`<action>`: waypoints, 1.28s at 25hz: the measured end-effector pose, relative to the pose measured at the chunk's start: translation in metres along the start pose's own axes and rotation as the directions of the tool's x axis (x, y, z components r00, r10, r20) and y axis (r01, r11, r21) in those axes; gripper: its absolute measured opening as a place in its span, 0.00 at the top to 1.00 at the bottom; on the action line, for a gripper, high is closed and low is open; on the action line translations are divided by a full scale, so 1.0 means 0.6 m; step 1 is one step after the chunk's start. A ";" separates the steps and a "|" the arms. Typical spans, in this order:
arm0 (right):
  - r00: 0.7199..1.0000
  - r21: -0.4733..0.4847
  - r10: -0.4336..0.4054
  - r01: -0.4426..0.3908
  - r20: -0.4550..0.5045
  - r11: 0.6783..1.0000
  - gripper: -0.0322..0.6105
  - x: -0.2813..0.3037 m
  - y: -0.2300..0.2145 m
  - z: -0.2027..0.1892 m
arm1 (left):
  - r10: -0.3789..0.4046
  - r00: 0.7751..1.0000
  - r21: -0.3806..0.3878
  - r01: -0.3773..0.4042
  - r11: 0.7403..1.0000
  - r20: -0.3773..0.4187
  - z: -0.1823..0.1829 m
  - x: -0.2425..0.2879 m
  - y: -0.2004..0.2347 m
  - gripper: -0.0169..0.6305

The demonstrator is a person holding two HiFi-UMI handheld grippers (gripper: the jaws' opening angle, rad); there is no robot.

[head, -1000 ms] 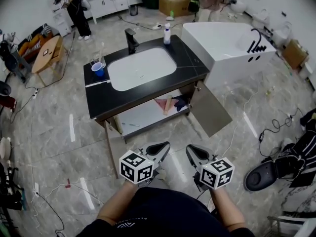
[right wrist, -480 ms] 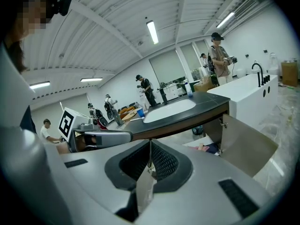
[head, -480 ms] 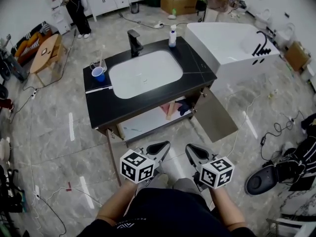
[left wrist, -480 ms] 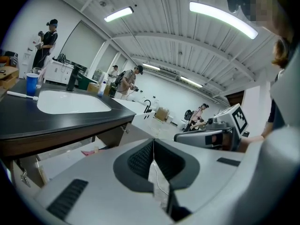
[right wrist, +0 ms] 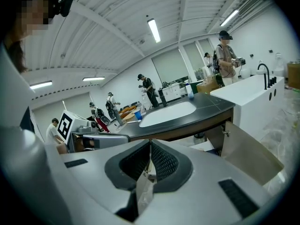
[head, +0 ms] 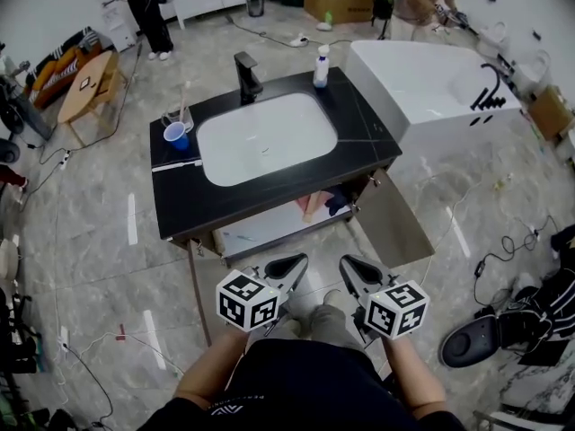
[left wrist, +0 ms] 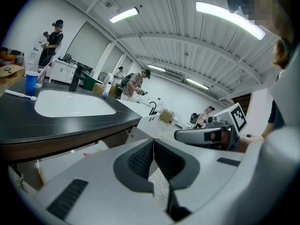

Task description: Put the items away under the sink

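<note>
L gripper (head: 290,263) & R gripper (head: 351,266), lower centre: both jaws clenched, empty. Blue cup (head: 177,136) sits left on vanity top (head: 269,197), white bottle (head: 321,65) at back edge. Cabinet door (head: 392,221) open.

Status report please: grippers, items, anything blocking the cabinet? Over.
Left gripper shut, empty; right gripper shut, empty. Blue cup, toothbrush and bottle on the counter, not yet put away. Cabinet door open, nothing blocking seen.

Basin (head: 265,137) sunk in worktop (head: 180,206). Tap (head: 245,76) behind basin, cup (head: 177,136) left of it, bottle (head: 321,65) back right. Items (head: 319,205) on shelf (head: 260,229) beneath. Bathtub (head: 431,88) right of worktop.
</note>
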State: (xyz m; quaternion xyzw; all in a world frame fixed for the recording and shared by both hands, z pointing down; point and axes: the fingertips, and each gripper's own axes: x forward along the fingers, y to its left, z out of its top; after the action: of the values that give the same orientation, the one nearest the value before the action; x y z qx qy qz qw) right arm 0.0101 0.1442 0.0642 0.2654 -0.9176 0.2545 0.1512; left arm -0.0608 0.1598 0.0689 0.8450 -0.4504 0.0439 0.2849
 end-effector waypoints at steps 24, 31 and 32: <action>0.996 -0.060 0.087 -0.087 -0.007 0.994 0.89 0.009 -0.226 0.121 | 0.028 0.998 -0.002 -0.028 1.000 0.055 0.119 0.243 0.003 0.96; 0.998 -0.060 0.070 -0.071 -0.005 0.996 0.89 -0.007 -0.291 0.134 | 0.016 0.999 0.025 -0.017 1.000 0.051 0.132 0.305 -0.009 0.96; 0.997 -0.055 0.072 -0.072 0.000 0.996 0.89 -0.008 -0.296 0.136 | 0.014 0.999 0.029 -0.015 0.999 0.041 0.131 0.311 -0.012 0.96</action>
State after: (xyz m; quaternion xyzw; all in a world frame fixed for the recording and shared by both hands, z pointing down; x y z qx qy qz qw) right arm 0.1026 -0.0283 0.0636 0.2282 -0.9334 0.2340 0.1483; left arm 0.0408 -0.0157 0.0618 0.8464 -0.4617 0.0354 0.2630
